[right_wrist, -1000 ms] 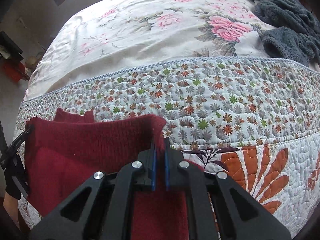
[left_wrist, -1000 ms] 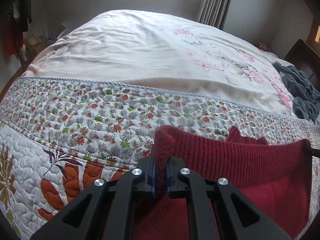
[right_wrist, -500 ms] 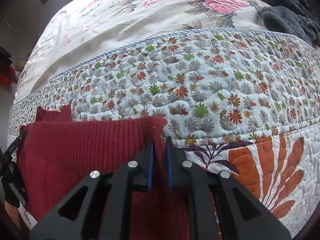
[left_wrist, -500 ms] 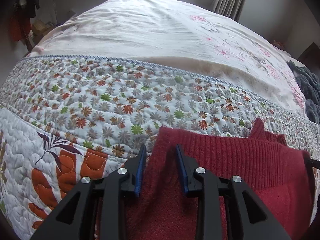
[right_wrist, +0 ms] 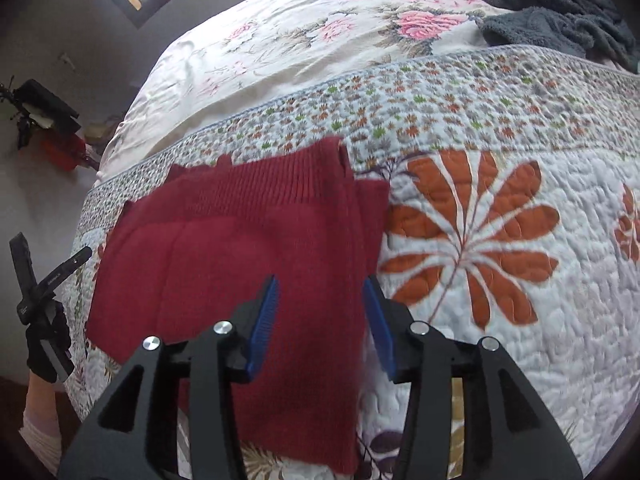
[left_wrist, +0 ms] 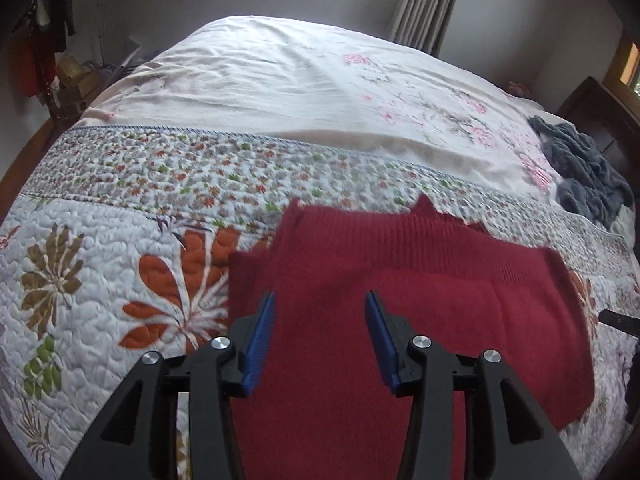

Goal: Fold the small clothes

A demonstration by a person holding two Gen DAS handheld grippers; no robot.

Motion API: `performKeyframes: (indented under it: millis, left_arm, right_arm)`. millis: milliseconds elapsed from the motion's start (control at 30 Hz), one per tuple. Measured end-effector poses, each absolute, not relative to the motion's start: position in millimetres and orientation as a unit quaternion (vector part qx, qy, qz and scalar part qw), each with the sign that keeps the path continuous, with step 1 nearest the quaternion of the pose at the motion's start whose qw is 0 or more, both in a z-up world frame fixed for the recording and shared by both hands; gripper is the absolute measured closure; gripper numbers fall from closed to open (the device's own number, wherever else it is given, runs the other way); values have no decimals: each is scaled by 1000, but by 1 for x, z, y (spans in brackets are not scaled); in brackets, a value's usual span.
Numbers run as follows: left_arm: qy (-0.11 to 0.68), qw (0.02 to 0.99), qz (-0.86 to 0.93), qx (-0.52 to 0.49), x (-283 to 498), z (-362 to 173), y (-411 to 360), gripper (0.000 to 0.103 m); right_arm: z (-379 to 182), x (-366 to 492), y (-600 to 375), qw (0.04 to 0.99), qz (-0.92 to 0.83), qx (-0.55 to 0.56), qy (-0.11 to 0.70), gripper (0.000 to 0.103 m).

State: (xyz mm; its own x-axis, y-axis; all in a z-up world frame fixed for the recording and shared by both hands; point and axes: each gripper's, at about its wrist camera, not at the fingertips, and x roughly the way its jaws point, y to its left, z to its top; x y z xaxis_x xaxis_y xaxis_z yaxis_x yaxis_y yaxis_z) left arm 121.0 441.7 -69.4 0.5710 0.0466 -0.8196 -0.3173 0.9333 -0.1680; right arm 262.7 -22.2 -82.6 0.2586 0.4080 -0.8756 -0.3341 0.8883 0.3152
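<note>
Both hand-held grippers gaping | red sweater [left_wrist: 400, 280] flat, ribbed hem farthest

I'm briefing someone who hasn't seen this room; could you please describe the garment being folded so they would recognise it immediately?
Start at the large bed, then come to the floral quilt across its near end. Lying flat there, in front of both open grippers, is the dark red knitted garment with a ribbed band along its far edge. The only other clothing is a crumpled grey fleece, farther up the bed.

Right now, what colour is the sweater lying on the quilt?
Dark red, with a ribbed knit band; the sweater shows best in the right wrist view.
</note>
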Motion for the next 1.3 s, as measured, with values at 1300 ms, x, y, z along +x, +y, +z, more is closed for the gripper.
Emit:
performKeyframes:
  millis: [1300]
  left_arm:
    - [501, 852, 72, -130, 63, -126, 375, 46]
  right_arm:
    - [-142, 178, -53, 757, 228, 19, 612, 95]
